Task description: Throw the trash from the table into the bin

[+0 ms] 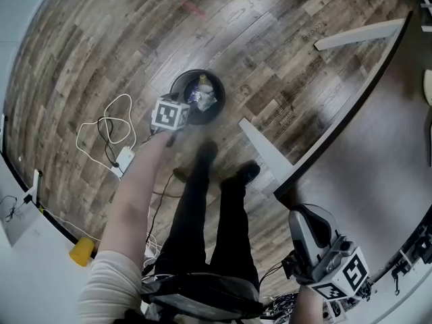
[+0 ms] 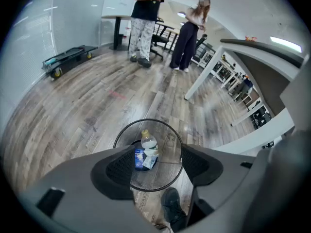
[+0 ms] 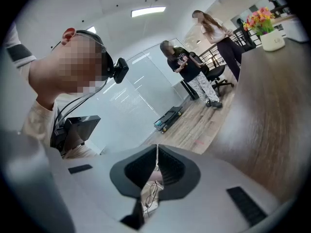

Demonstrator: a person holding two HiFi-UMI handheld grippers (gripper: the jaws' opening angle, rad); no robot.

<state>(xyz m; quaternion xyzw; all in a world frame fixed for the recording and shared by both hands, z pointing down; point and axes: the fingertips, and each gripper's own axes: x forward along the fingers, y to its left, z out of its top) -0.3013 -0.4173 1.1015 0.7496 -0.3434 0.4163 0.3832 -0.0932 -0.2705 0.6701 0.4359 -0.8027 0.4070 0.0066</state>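
A black wire-mesh bin [image 1: 197,97] stands on the wood floor. Inside lie a plastic bottle [image 2: 147,141] and a blue-and-white wrapper [image 2: 144,159]. My left gripper [image 1: 177,119] hangs just above the bin's near rim, pointing steeply down. In the left gripper view its jaws stand wide apart with the bin [image 2: 149,154] showing between them and nothing held. My right gripper [image 1: 307,238] is low at the right, by the edge of the dark table [image 1: 378,181]. Its jaws meet in the right gripper view [image 3: 156,171], with nothing between them.
White cables and a power adapter [image 1: 123,158] lie on the floor left of the bin. The person's legs and shoes [image 1: 202,155] stand just below the bin. White table legs [image 1: 266,150] slant nearby. Two people [image 2: 165,23] stand far off, and a flower pot [image 3: 272,40] sits on the table.
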